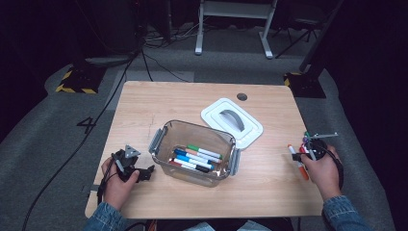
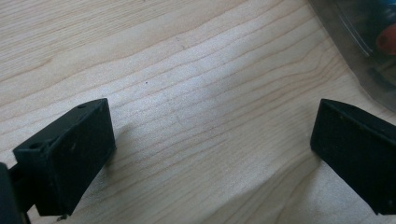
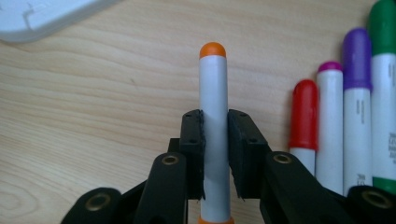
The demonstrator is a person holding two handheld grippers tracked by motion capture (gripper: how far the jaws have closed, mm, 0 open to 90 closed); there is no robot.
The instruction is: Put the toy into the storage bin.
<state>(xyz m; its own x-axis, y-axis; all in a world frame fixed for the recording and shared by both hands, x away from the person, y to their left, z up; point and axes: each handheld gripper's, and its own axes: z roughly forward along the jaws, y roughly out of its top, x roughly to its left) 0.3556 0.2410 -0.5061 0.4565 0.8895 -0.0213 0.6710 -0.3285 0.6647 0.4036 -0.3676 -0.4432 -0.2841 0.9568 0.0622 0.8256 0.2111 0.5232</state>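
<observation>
Now the right gripper (image 3: 215, 154) has its fingers clamped on the orange marker (image 3: 214, 116) lying on the counter (image 1: 269, 183), right of the clear bin (image 1: 194, 153); next, probably lift and carry it there. Left gripper (image 2: 212, 154) rests with fingers apart, holding nothing

Black two-jaw grippers — left gripper (image 1: 146, 172), right gripper (image 3: 215, 140) — with brass-ringed pivot screws, grey three-cornered top plates, trailing black cables; denim sleeves (image 1: 342, 211) at the frame's bottom.
</observation>
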